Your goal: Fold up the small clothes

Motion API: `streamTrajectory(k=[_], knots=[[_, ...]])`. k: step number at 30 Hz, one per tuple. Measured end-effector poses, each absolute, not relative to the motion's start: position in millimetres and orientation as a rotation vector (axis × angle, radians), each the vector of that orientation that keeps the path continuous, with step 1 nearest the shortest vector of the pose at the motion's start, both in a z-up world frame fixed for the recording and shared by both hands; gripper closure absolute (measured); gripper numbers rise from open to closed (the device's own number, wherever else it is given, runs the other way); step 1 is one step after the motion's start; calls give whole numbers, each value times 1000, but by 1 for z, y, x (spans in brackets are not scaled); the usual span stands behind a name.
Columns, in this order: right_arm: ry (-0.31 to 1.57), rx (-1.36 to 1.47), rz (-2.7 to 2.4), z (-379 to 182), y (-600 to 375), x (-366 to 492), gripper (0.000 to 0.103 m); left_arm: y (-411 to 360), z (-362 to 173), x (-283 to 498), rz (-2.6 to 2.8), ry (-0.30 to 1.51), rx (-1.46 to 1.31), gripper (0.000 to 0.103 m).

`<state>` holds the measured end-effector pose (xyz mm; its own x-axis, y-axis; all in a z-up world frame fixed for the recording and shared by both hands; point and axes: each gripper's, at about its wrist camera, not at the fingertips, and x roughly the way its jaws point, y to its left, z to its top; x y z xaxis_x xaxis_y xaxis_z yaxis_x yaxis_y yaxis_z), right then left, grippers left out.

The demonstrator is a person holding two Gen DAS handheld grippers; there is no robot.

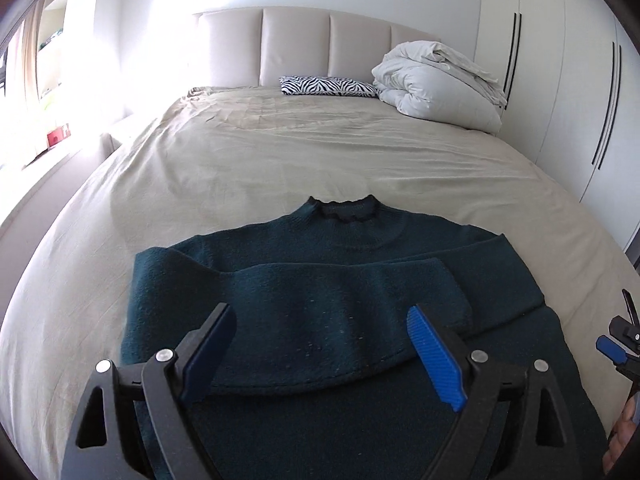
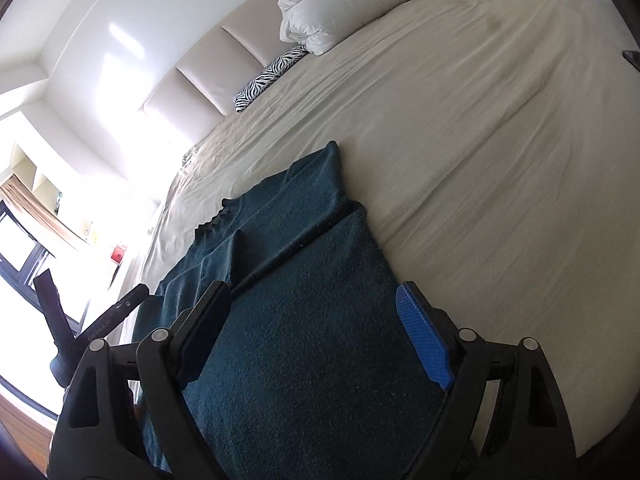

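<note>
The teal sweater [image 1: 320, 292] lies flat near the bed's [image 1: 280, 152] foot edge, collar toward the headboard, sleeves folded across. The left gripper [image 1: 320, 348] hovers over its lower body, jaws apart; the right gripper [image 2: 312, 328] sits at its right side, jaws apart.

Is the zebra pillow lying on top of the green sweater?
No, the zebra pillow lies far up by the headboard, well apart from the sweater near the bed's foot.

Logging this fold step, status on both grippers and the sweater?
Left gripper open, over sweater. Right gripper open, over its right side. Sleeves folded across the chest, flat on bed. Nothing in the way.
</note>
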<state>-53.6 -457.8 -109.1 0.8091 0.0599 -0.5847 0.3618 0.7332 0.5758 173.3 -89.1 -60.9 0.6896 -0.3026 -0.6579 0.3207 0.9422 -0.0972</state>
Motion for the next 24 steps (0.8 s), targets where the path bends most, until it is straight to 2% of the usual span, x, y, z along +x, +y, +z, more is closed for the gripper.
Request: streamTrajectory(k=[6, 12, 13, 15, 16, 20, 21, 22, 24], knots=[[725, 628, 6, -85, -419, 44, 18, 23, -76, 208, -211, 796, -200, 13], [911, 643, 86, -109, -391, 158, 19, 91, -91, 231, -171, 825, -348, 13], [948, 652, 76, -117, -391, 172, 29, 97, -95, 234, -178, 832, -364, 14], [1016, 675, 66, -135, -392, 195, 38, 107, -104, 243, -185, 853, -388, 14], [1045, 678, 61, -143, -392, 203, 45, 111, -108, 248, -180, 872, -397, 16], [1079, 611, 56, -157, -382, 214, 60, 120, -123, 272, -196, 915, -438, 32], [1081, 598, 66, -158, -380, 215, 74, 120, -125, 278, -195, 926, -440, 34], [1090, 581, 67, -159, -378, 215, 84, 119, -127, 284, -194, 933, -438, 37], [1088, 557, 63, -158, -378, 216, 93, 116, -128, 294, -192, 942, -426, 37]])
